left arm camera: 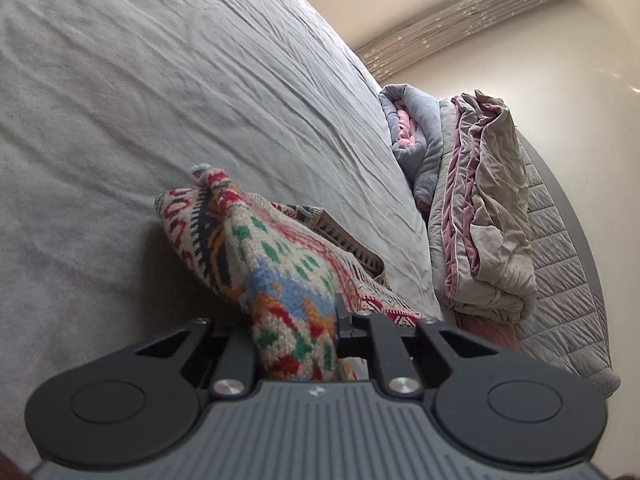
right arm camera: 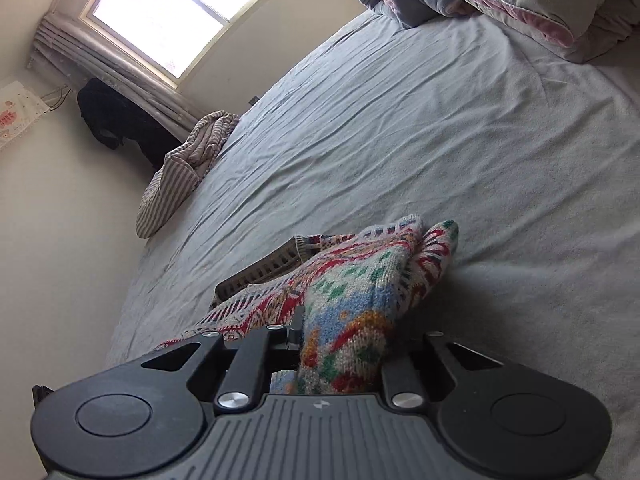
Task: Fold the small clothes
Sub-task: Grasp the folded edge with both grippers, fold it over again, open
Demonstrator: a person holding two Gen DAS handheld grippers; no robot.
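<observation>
Both your grippers are pinching the patterned knit garment. The left gripper (left arm camera: 296,332) has its fingers pressed on a bunched edge, and the right gripper (right arm camera: 340,344) likewise. The knit garment (left arm camera: 256,248) is raised at the two gripped points; the rest trails onto the grey bed sheet (left arm camera: 160,100), ribbed hem showing behind. Step in hand, by my reading: lifting one edge to carry it over for a fold. Next move calls for keeping both grips level and the edge taut, then laying it squarely onto the resting part. Folded quilts (left arm camera: 480,200) lie well apart.
</observation>
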